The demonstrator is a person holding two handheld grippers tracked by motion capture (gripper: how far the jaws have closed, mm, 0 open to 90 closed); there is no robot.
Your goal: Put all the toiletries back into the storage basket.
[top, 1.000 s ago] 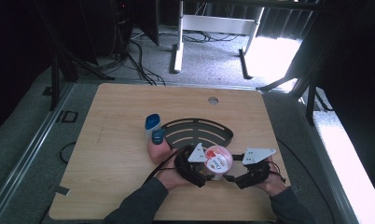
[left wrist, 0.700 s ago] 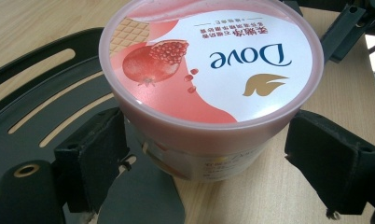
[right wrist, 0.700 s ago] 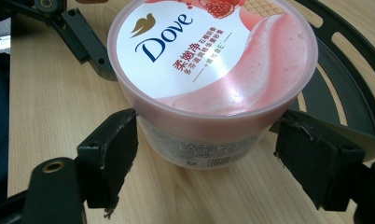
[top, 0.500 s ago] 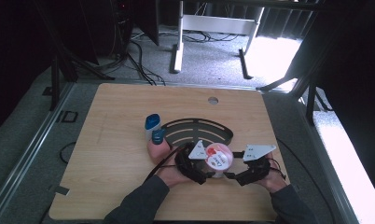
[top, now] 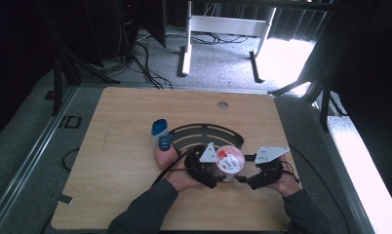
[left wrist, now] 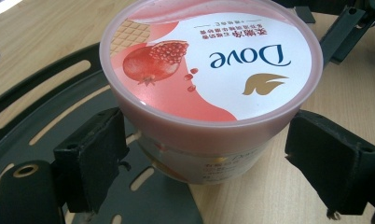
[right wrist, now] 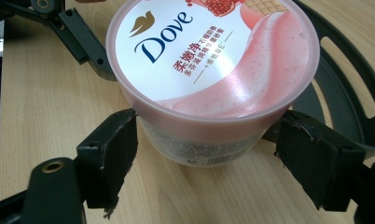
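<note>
**Pink-lidded tub caught between two hand-held grippers**

Sits near the desk [top: 116,122] front edge, at about 5 o'clock from the desk's middle: a round tub [top: 229,160] with a pink lid, resting partly on a black slotted plate [top: 206,134]. Flanked at 9 o'clock by the left hand-held gripper [top: 211,176], at 3 o'clock by the right hand-held gripper [top: 245,179]. Left jaws spread wide around the tub's body under the lid rim; one pad [left wrist: 94,154] touching or nearly so, the other standing clear. Right jaws spread just as wide, both pads close beside the tub wall; contact impossible to tell. At 10 o'clock from the tub, well apart: a blue-capped bottle [top: 159,130] and a pink bottle [top: 166,152] just beside it.
</note>
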